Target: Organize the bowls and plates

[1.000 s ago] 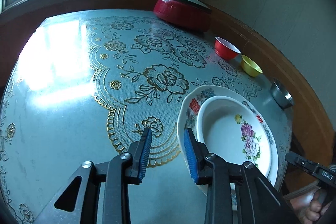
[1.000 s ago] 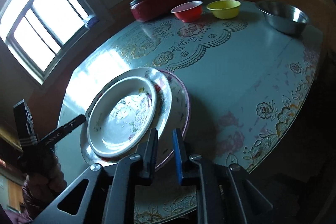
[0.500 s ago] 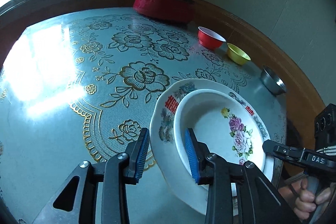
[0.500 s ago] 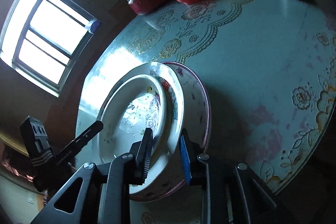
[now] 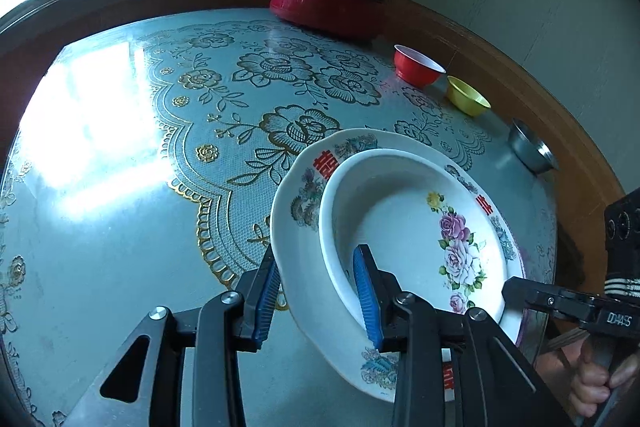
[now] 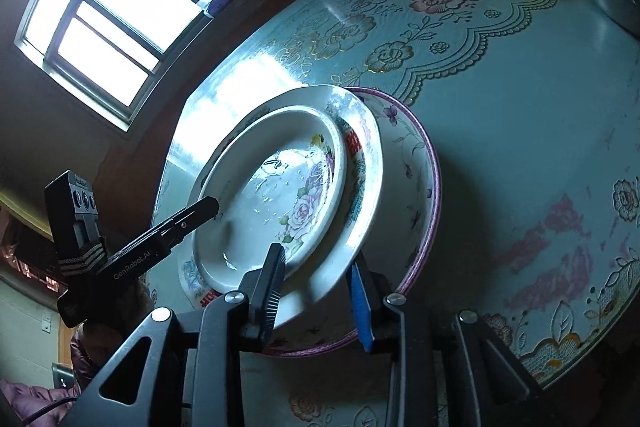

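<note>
Both jaws straddle the plates' (image 5: 304,267) rims, open, left gripper (image 5: 316,293) at 7 o'clock, right gripper (image 6: 316,293) opposite. Glazed stack: heavy, slick, brittle. Pinch rims squarely.

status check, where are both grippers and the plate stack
Left gripper and right gripper open, straddling opposite rims of the plate stack. Stack over purple-rimmed plate. Nothing blocking.

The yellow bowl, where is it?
In the left wrist view the yellow bowl sits at the table's far right edge, between the red bowl and the steel bowl.
</note>
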`<state>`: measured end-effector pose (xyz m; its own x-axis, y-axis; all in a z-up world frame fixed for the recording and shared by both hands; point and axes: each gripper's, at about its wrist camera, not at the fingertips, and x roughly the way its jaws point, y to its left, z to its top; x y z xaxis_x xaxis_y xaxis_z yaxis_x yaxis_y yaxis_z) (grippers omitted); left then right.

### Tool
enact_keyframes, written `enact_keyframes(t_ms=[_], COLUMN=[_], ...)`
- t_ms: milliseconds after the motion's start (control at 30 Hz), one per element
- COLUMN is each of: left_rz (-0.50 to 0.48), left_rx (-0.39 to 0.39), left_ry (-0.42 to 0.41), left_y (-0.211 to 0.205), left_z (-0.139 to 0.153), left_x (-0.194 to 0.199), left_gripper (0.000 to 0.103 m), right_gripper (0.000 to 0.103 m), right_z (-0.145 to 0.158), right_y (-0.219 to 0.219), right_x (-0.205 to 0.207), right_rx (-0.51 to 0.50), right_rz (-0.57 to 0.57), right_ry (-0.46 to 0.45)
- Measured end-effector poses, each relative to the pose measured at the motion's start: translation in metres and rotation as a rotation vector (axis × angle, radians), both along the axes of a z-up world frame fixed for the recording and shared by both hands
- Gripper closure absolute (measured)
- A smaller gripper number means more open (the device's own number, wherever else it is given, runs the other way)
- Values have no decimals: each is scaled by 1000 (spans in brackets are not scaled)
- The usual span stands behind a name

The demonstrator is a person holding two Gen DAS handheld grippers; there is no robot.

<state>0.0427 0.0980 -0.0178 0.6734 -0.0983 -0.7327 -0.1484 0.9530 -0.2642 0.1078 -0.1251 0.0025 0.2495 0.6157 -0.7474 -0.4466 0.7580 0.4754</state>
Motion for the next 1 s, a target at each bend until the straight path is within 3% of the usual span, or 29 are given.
enact_keyframes(t_ms=[167,267,400,500,567,833,1000], left_rz=[28,26,23,4,-7,-5,30], left_rx=[-21,-33,-21,-31,-32,-1,74], left_ry=[-19,-14,-10,-9,-9,-15,-94], left_y=[8,10,3,-2,-5,-10,-16], left_z=[5,4,4,4,3,5,25], left_x=[-5,1,7,6,5,0,-18], left_gripper=[67,66,60,60,60,60,60], right_gripper=[72,72,71,71,70,68,69], right_z=[5,14,28,19,9,6,3], right_y=[6,-13,-45,-48,-44,-34,-27], right_x=[-9,-6,6,18,24,24,19], right_rx=[-25,34,106,98,106,108,76], right_rz=[71,16,-136,-177,-172,-122,-81], right_ry=[4,-13,-55,-15,27,32,28])
